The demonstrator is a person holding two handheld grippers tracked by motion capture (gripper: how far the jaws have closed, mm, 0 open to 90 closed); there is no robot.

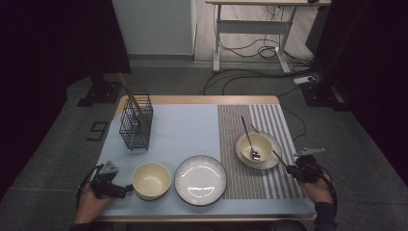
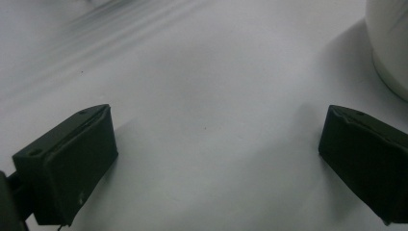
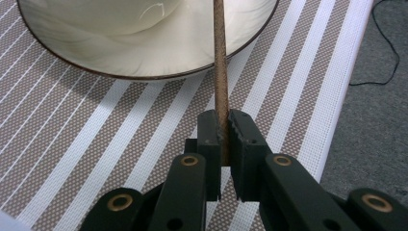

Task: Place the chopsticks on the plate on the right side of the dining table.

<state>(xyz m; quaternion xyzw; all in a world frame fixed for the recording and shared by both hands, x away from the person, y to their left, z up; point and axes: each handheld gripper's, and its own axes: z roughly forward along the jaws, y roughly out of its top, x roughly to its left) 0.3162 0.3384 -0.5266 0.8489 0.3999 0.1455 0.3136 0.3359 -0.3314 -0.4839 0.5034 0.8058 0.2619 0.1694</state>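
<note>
Right tool [image 3: 222, 139]: jaws pinched tight on a brown chopstick [image 3: 220, 72], gripping its near end. In the high view my right tool [image 1: 294, 169] sits at the right edge of the bench, over the striped placemat [image 1: 281, 180]. The chopstick runs from the jaws up and across the rim of the saucer [image 1: 275, 161], its far end toward the cream bowl [image 1: 262, 143] that stands on that saucer. A metal spoon [image 1: 250, 142] lies in the same bowl, handle leaning out over the far rim.

Left tool [image 2: 211, 159]: jaws wide apart, nothing between them, hovering low over the pale blue mat [image 2: 192, 72]. In the high view my left tool [image 1: 126, 189] rests at the near left corner of the bench, just beside a second cream bowl [image 1: 151, 180].

White ribbed plate [image 1: 200, 180] sits between that bowl and the placemat. Wire basket [image 1: 136, 126] stands at far left on the mat, with chopsticks [image 1: 129, 91] leaning out of its top.
</note>
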